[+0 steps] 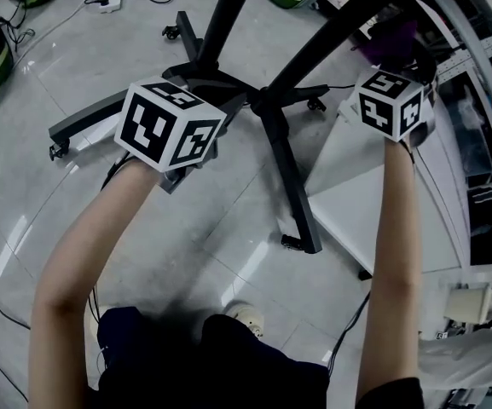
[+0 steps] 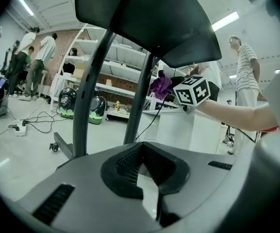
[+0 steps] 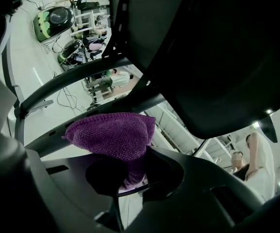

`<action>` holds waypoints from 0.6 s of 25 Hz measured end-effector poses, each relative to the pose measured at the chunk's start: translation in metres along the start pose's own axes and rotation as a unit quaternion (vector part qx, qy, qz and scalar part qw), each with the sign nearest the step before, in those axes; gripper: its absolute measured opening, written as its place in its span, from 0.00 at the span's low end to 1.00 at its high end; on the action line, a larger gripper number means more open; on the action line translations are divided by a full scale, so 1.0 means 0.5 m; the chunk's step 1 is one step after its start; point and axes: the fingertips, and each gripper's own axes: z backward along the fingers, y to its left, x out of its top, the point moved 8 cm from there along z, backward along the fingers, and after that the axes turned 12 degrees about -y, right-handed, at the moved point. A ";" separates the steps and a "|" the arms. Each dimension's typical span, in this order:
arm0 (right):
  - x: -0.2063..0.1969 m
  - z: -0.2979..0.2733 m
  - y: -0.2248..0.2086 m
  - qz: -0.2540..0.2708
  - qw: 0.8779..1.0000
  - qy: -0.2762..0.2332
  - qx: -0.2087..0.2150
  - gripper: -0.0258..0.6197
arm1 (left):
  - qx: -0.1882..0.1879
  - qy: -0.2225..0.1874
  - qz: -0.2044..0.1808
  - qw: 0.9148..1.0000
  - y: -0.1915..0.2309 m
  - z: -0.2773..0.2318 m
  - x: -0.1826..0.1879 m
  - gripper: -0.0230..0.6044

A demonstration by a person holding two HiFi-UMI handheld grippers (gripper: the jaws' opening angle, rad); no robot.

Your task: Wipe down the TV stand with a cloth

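Pinching purple cloth (image 3: 111, 136) tight: right hand-held gripper (image 3: 131, 173) | cloth raised beside TV stand (image 1: 286, 164) slanted post, contact unclear | left hand-held gripper (image 2: 142, 149): jaws together, empty, facing stand's posts

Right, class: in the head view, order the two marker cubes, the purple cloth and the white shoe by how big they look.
1. left marker cube, likely just nearer.
2. right marker cube.
3. purple cloth and white shoe: both partly hidden, too alike to rank.
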 end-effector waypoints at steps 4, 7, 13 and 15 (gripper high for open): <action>0.009 -0.028 -0.034 -0.013 1.000 -0.004 -0.010 0.16 | 0.002 -0.005 -0.017 1.000 0.001 0.006 0.035 0.05; 0.031 -0.056 -0.043 -0.013 1.000 -0.020 -0.012 0.16 | 0.002 -0.008 -0.024 1.000 0.007 0.001 0.049 0.05; 0.058 -0.076 -0.010 -0.008 0.999 -0.037 0.005 0.16 | -0.009 0.000 -0.025 1.000 0.009 -0.006 0.039 0.05; 0.056 -0.076 0.002 -0.005 0.999 -0.036 0.007 0.16 | -0.012 0.003 -0.028 1.000 0.010 -0.007 0.034 0.05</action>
